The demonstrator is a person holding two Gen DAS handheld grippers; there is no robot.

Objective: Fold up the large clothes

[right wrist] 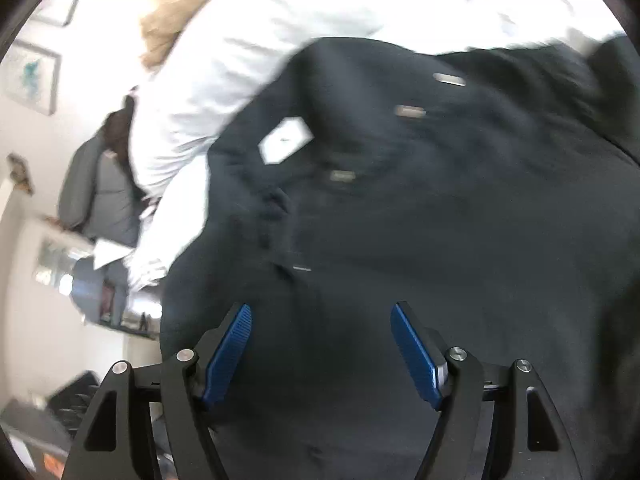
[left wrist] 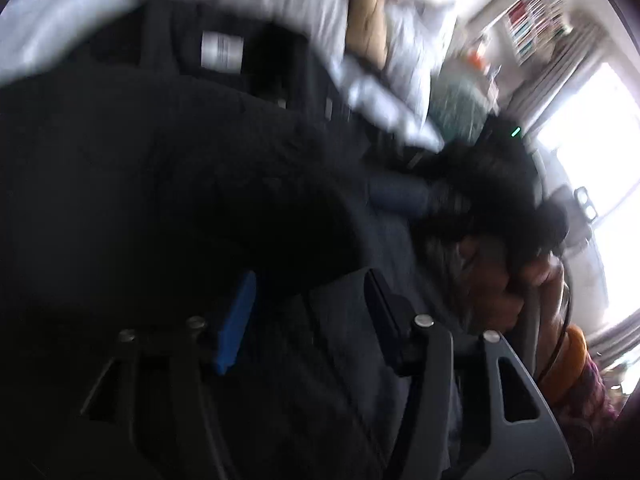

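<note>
A large dark navy garment (right wrist: 440, 220) with a white label (right wrist: 285, 140) and metal snaps lies spread on a white bed. It fills most of the left wrist view (left wrist: 160, 180), where a white tag (left wrist: 222, 53) shows. My right gripper (right wrist: 322, 312) is open just above the cloth, with blue pads (right wrist: 230, 354) apart. My left gripper (left wrist: 310, 280) is open over the dark cloth, which bulges between its fingers. The right-hand device (left wrist: 492, 184) and a hand show at the right of the left wrist view. Both views are motion-blurred.
White bedding (right wrist: 260, 48) lies under the garment, with a tan cushion (left wrist: 366, 16) at the far side. A grey chair (right wrist: 100, 196) stands by the wall. A bright window (left wrist: 592, 152) and a bookshelf (left wrist: 532, 20) are at the right.
</note>
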